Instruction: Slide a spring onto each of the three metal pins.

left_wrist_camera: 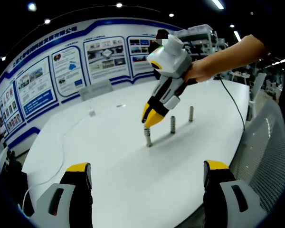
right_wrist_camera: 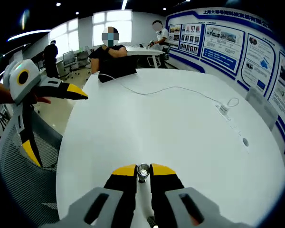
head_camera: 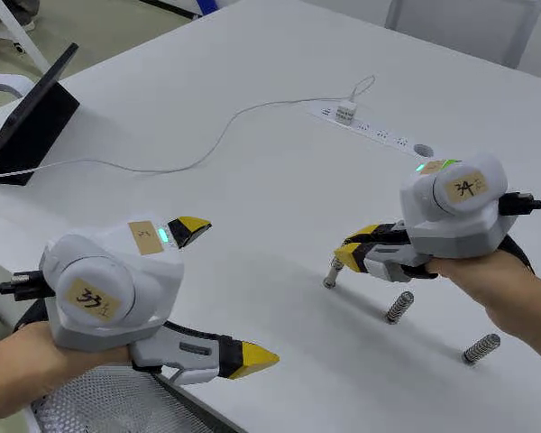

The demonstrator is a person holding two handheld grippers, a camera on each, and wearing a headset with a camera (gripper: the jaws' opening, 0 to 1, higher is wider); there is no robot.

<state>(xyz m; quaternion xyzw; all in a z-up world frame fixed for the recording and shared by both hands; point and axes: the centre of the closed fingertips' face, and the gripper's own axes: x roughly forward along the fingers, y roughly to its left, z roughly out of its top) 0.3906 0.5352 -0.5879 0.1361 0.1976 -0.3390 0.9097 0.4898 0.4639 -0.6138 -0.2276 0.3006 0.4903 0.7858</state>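
We're pinching a spring in our right gripper's jaws, right atop the end pin on the tabletop. Our left gripper's jaws are hanging wide open, holding nothing.

The head view looks down on the table, the left gripper view looks low across it at far pins, and the right gripper view looks over one very close spring at that same table.
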